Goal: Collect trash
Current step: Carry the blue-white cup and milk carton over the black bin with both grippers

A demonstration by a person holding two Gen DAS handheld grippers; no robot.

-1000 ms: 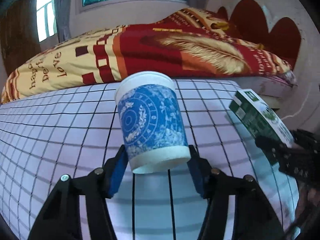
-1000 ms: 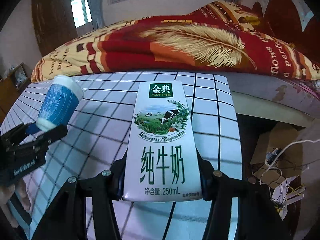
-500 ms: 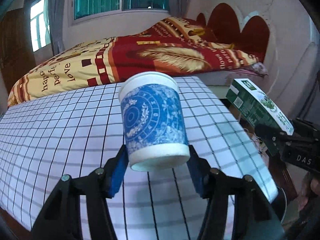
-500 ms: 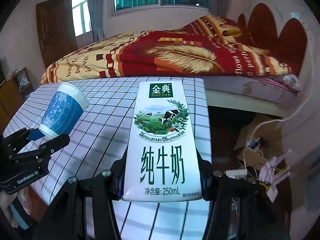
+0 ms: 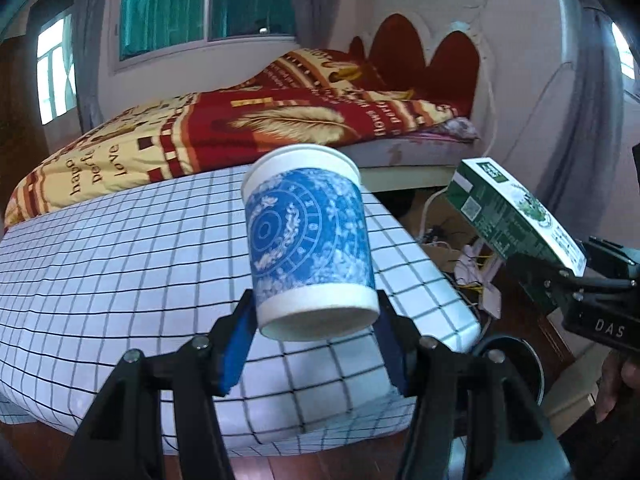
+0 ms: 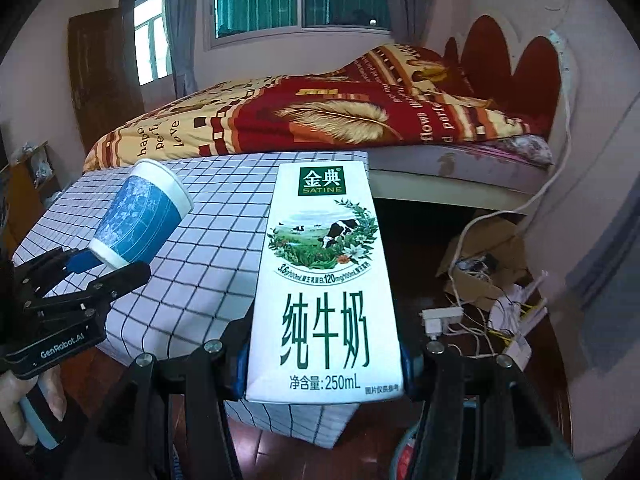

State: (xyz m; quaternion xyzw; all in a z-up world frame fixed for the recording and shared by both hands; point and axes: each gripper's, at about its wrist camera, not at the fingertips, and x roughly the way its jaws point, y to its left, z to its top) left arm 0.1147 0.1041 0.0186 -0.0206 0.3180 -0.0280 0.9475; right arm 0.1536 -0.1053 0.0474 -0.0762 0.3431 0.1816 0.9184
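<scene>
In your left wrist view, your left gripper (image 5: 316,320) is clenched on the paper cup (image 5: 308,236), blue pads pressed to either side of its narrow base, so the cup points away from you with its rim tilted up. It hangs in the air over the near right corner of the checked tablecloth (image 5: 120,272), clear of the cloth. At the right edge your right gripper (image 5: 576,276) grips the milk carton (image 5: 516,216), held out beyond the table's right edge, above the floor with its tangle of cables (image 5: 476,276). A dark round bin rim (image 5: 516,356) shows below it.

In your right wrist view, your right gripper (image 6: 324,364) grasps the milk carton (image 6: 324,280) by its lower end, printed face toward the camera, past the table's right corner. To the left, your left gripper (image 6: 100,268) carries the paper cup (image 6: 140,216) above the tablecloth (image 6: 224,240). The bed with its red and yellow blanket (image 6: 320,120) lies behind.
</scene>
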